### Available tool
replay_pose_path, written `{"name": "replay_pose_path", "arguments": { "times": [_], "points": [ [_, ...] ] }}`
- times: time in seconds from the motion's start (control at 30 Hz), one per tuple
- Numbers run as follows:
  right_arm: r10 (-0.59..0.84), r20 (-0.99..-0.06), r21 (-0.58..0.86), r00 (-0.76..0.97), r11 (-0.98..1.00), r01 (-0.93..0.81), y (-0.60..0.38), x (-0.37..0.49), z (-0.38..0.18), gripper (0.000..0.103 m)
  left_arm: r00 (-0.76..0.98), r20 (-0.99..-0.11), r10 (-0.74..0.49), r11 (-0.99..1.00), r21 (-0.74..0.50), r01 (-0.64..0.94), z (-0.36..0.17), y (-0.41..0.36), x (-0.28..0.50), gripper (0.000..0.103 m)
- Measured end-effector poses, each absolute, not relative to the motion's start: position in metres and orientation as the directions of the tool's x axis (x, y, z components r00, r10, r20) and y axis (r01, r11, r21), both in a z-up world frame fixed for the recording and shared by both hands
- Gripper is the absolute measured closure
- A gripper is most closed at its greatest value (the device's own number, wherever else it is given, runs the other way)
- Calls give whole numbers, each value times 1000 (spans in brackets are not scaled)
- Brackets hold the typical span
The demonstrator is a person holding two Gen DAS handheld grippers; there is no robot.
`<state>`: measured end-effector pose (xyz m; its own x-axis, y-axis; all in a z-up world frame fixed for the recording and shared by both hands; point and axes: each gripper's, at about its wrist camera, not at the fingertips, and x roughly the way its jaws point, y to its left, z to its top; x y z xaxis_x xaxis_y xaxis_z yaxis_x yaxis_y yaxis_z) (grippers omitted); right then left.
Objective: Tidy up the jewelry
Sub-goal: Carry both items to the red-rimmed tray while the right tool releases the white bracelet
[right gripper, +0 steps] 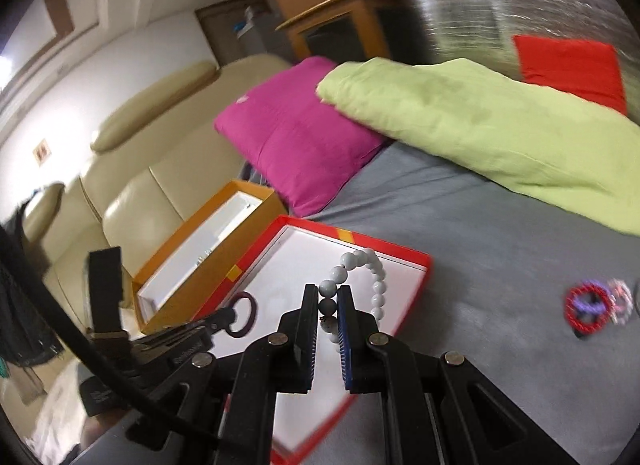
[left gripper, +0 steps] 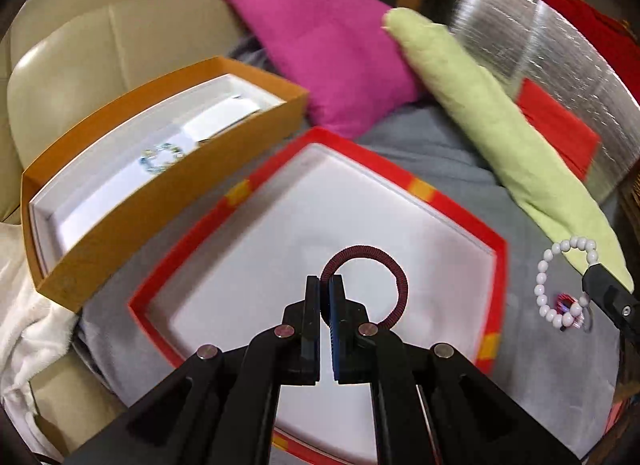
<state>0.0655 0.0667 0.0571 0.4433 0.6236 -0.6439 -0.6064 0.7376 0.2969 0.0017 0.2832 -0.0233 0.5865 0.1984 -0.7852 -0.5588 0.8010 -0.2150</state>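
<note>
My left gripper (left gripper: 325, 285) is shut on a dark red corded bracelet (left gripper: 394, 271), which hangs over the white inside of the red box (left gripper: 498, 261). The same bracelet (right gripper: 244, 319) and left gripper (right gripper: 228, 315) show at the lower left of the right wrist view. My right gripper (right gripper: 329, 297) is shut on a white bead bracelet (right gripper: 376, 277), held above the red box (right gripper: 424, 265). In the left wrist view that bead bracelet (left gripper: 550, 285) hangs at the right, off the box. An orange box (left gripper: 160, 201) holds a pale green bead bracelet (left gripper: 160, 157).
More bracelets, red and purple (right gripper: 586, 309), lie on the grey bedcover (right gripper: 500, 265) to the right. A magenta pillow (left gripper: 328, 45) and a lime green cloth (left gripper: 500, 137) lie behind the boxes. A cream headboard (left gripper: 80, 45) stands at the left, a silver foil wall (left gripper: 540, 45) at the right.
</note>
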Motion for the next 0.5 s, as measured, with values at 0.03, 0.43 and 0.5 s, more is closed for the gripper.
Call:
{"name": "replay_pose_path", "arguments": {
  "times": [0.03, 0.43, 0.5],
  "points": [
    [603, -659, 263, 449, 744, -614, 79, 67, 52, 92, 580, -789, 201, 797, -213, -565, -25, 287, 2, 99],
    [462, -785, 120, 414, 767, -630, 135, 84, -6, 92, 511, -835, 207, 771, -182, -610, -59, 317, 6, 99],
    [452, -795, 115, 405, 767, -631, 138, 86, -13, 92, 499, -841, 206, 765, -180, -619, -64, 320, 6, 99]
  ]
}}
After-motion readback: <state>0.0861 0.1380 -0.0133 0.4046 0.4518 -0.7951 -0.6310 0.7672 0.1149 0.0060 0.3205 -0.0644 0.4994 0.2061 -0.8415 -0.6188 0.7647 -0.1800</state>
